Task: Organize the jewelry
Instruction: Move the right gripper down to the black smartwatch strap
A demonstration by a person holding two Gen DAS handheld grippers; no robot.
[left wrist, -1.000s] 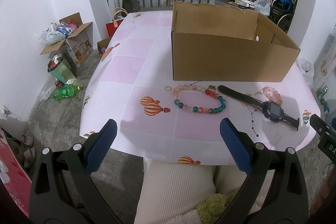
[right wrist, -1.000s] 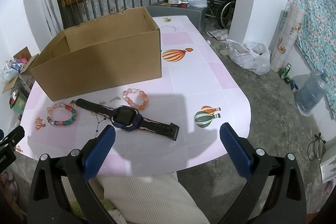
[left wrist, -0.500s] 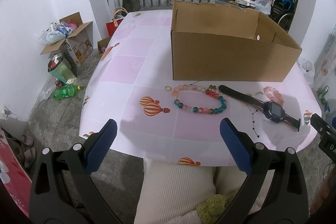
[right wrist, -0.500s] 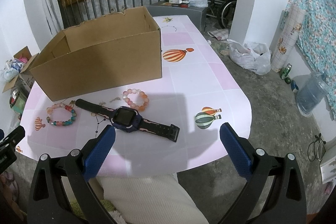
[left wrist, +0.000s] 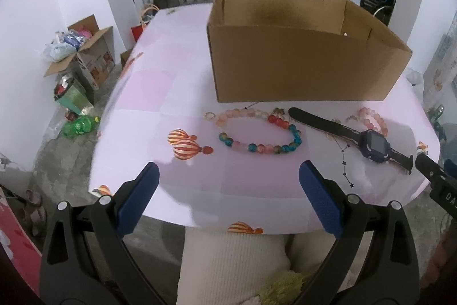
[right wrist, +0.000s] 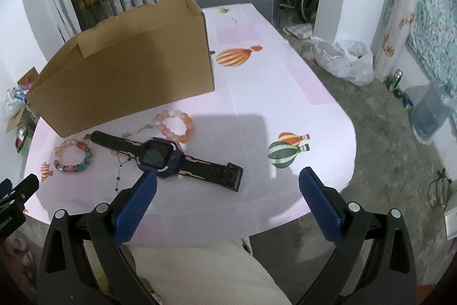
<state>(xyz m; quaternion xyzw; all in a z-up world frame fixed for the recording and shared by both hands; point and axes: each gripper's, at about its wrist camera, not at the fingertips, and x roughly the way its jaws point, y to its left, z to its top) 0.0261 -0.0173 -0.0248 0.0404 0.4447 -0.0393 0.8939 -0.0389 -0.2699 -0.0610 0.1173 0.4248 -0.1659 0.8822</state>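
Note:
An open cardboard box (left wrist: 300, 65) stands on the pink table (left wrist: 171, 93); it also shows in the right wrist view (right wrist: 122, 79). In front of it lie a multicoloured bead bracelet (left wrist: 258, 147), a small ring (left wrist: 209, 115), a dark blue smartwatch (left wrist: 374, 145) and a pink bead bracelet (left wrist: 372, 120). My left gripper (left wrist: 228, 185) is open and empty above the table's near edge, short of the multicoloured bracelet. My right gripper (right wrist: 228, 187) is open and empty, its left fingertip (right wrist: 145, 187) just below the smartwatch (right wrist: 157, 154). The pink bracelet (right wrist: 174, 125) and the multicoloured bracelet (right wrist: 72, 157) show there too.
A thin chain with stars (left wrist: 344, 162) lies by the watch. The floor left of the table holds an open carton (left wrist: 82, 53) and a green bottle (left wrist: 80, 127). Plastic bags (right wrist: 345, 62) and a water jug (right wrist: 431, 110) sit on the right. A railing runs behind.
Both grippers have moved forward over the table, so the jewelry and the box look nearer. The right gripper's left fingertip has come close to the watch. Both stay open.

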